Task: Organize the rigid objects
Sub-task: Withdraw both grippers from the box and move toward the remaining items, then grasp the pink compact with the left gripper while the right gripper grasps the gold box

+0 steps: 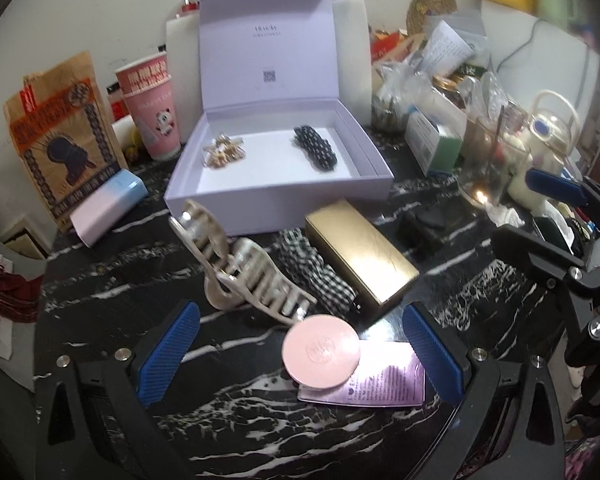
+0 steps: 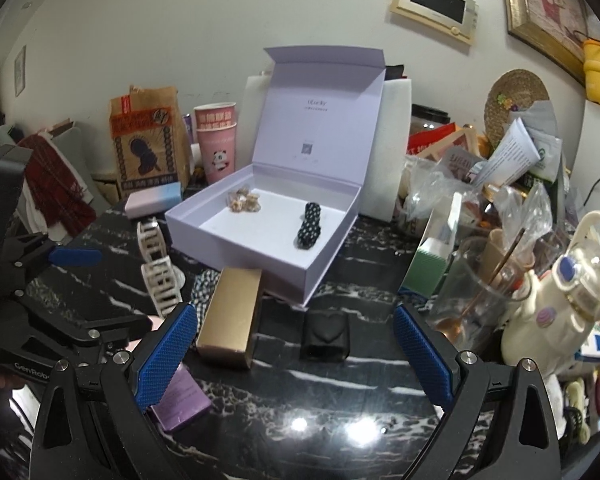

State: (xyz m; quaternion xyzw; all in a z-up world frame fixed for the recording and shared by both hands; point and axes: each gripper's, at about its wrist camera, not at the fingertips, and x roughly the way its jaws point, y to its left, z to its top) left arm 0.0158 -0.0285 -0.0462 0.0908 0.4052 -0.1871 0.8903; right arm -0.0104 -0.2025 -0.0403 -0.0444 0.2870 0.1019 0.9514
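An open lilac box stands on the black marble table, holding a gold hair clip and a black dotted clip. In front of it lie a cream claw clip, a checked clip, a gold box, a pink round compact on a purple card, and a small black heart box. My left gripper is open around the compact. My right gripper is open just short of the heart box.
A brown paper bag, stacked pink cups and a pastel box stand at the left. Jars, a glass, a cream kettle and packets crowd the right. A purple box lies by my right gripper's left finger.
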